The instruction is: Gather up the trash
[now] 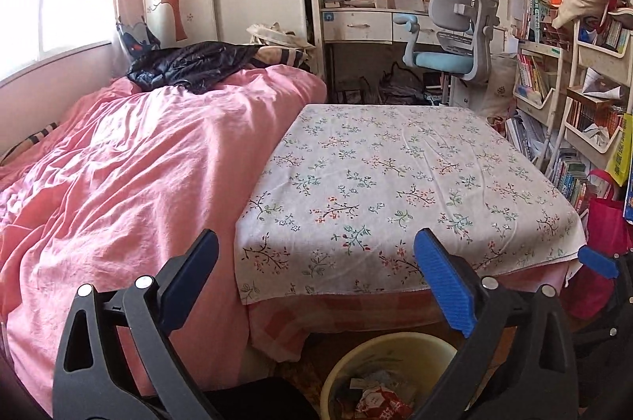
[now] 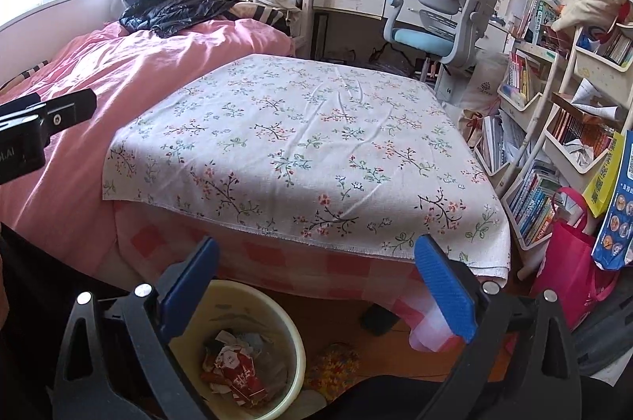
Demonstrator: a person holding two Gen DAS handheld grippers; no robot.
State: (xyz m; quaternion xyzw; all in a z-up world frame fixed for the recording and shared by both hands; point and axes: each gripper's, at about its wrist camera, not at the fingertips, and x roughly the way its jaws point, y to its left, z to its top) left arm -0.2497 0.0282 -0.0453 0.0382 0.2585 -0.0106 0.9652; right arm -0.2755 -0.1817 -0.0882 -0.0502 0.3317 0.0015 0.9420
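A pale yellow waste bin (image 2: 281,309) stands on the floor below the near edge of the table. Inside it lie crumpled papers and a red-and-white wrapper (image 2: 233,368). The bin's rim (image 1: 395,343) also shows at the bottom of the left wrist view, with the wrapper (image 1: 379,400) inside. My left gripper (image 1: 316,234) is open above the bin, with nothing between its blue pads. My right gripper (image 2: 316,242) is open too and holds nothing, over the bin's right side. The floral cloth (image 2: 296,143) on the table is bare. One blue pad of the right gripper (image 1: 597,260) shows at the right edge.
A bed with pink bedding (image 1: 118,163) lies left of the table. A grey-and-blue desk chair (image 2: 443,24) and desk stand behind. Bookshelves (image 2: 554,127) and a pink bag (image 2: 569,262) crowd the right side. A small black thing (image 2: 378,319) lies on the floor.
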